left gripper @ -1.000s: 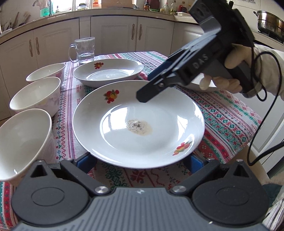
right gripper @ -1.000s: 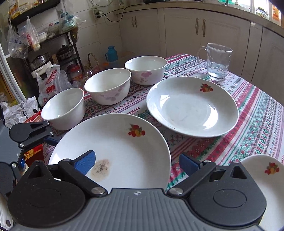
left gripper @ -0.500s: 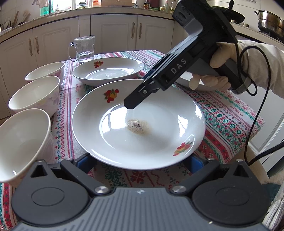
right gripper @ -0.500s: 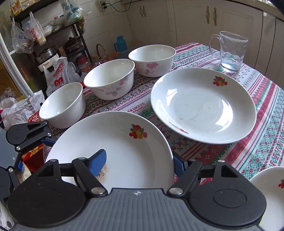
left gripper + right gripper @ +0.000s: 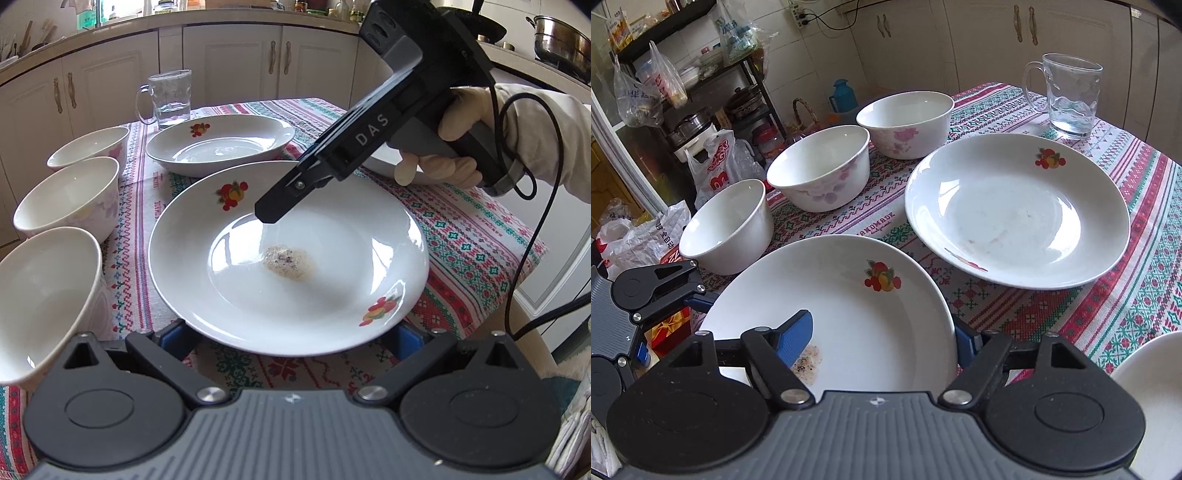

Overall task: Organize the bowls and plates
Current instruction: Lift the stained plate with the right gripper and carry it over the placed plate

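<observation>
Right gripper, fingers apart, straddles the soiled plate rim: one pad inside, one outside. Left gripper also spread wide at the near edge. Step: grasping this plate; next, I judge, close and lift toward the far plate.

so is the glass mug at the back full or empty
Nearly empty: the glass mug stands upright on the tablecloth with only a shallow layer of clear liquid at its bottom.
</observation>
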Demonstrator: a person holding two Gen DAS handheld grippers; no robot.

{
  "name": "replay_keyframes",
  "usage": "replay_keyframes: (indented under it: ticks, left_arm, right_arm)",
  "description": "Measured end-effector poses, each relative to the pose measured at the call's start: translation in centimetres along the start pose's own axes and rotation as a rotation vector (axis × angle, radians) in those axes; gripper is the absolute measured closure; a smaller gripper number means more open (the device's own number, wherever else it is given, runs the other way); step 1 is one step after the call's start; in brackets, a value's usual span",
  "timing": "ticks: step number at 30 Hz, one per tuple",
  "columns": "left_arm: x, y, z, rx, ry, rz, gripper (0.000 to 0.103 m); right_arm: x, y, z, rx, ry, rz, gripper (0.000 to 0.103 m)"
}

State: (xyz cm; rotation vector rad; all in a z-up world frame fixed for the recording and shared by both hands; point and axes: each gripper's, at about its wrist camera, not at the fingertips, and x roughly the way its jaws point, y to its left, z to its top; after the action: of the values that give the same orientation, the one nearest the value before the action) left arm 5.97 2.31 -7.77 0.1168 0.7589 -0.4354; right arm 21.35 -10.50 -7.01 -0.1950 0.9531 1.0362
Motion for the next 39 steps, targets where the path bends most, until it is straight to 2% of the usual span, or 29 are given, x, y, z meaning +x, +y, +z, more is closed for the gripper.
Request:
replay_keyframes:
  ticks: [21,39]
  left_arm:
    - [-0.9,-0.4,2.1,0.06,-0.005,-0.076,0.002]
    - [1.4,-2.4,5.9,0.145,-0.012,-0.158,0.002]
  right_arm:
    - [-3.5,0.4,-0.9,0.025,-0.058,-0.058,0.021]
    - [-8.0,-2.2,-2.5,0.086,-0.125,-0.149,0.021]
